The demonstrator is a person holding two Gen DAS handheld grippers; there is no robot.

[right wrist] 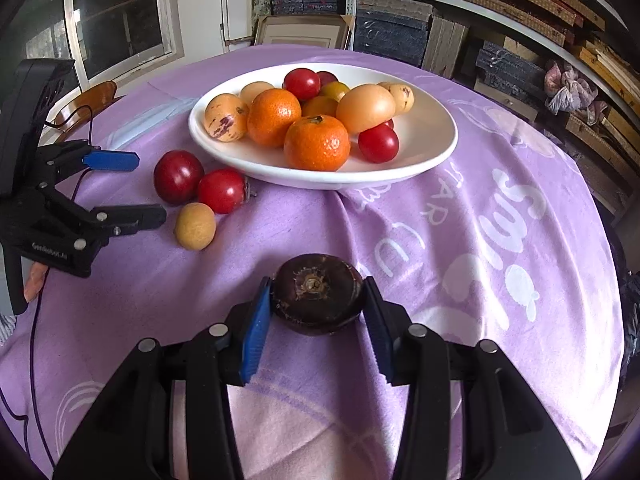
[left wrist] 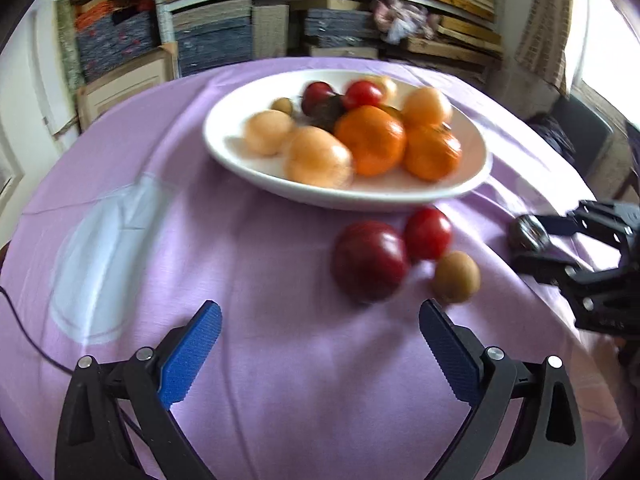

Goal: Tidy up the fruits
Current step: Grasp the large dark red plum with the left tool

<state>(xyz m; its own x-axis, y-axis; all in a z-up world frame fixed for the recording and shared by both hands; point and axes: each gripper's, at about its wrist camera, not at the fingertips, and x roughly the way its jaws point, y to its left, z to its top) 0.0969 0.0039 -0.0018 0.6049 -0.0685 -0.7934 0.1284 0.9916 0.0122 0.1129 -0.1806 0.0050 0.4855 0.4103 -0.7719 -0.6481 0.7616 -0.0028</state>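
My right gripper (right wrist: pixel 317 282) is shut on a dark brown round fruit (right wrist: pixel 317 296), its blue pads pressing both sides just above the purple cloth. In the left wrist view that same fruit (left wrist: pixel 528 232) shows between the right gripper's (left wrist: pixel 520 240) fingers at the far right. A white bowl (right wrist: pixel 320 180) holds oranges, red fruits and pale yellow fruits. Beside its near rim lie a dark red plum (left wrist: pixel 370 260), a brighter red fruit (left wrist: pixel 428 232) and a small tan fruit (left wrist: pixel 456 278). My left gripper (left wrist: pixel 320 306) stands open just short of these three, holding nothing.
A purple cloth (right wrist: pixel 460 240) with white print covers the round table and drops off at its edges. Shelves stacked with boxes (left wrist: pixel 224 36) stand behind the table. A thin dark cable (right wrist: pixel 34 340) trails over the cloth at the left.
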